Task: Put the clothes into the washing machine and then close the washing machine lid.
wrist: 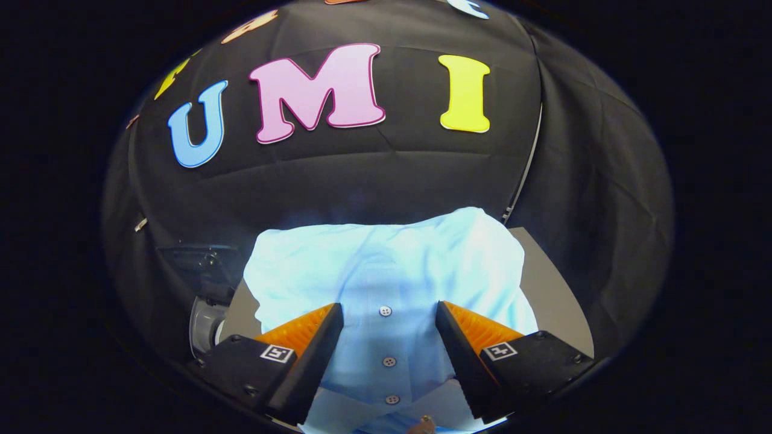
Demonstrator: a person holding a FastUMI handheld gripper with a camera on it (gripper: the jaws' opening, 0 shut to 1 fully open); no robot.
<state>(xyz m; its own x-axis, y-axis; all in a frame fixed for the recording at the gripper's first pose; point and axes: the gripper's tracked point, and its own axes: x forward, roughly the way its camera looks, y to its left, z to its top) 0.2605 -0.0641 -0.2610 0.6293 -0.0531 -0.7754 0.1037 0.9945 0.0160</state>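
Observation:
A pale blue button-up shirt (386, 271) lies spread on a grey table top (552, 289), its row of buttons running straight between my fingers. My gripper (389, 313) hangs open just above the shirt, one finger on each side of the button strip, nothing pinched. To the left, past the table's edge, a part of the washing machine (205, 322) shows as a pale rounded rim with dark parts above it.
The black cloth wall of the booth rises right behind the table. A thin white seam (525, 175) runs down the wall to the table's far right corner. Bare grey table top lies to the right of the shirt.

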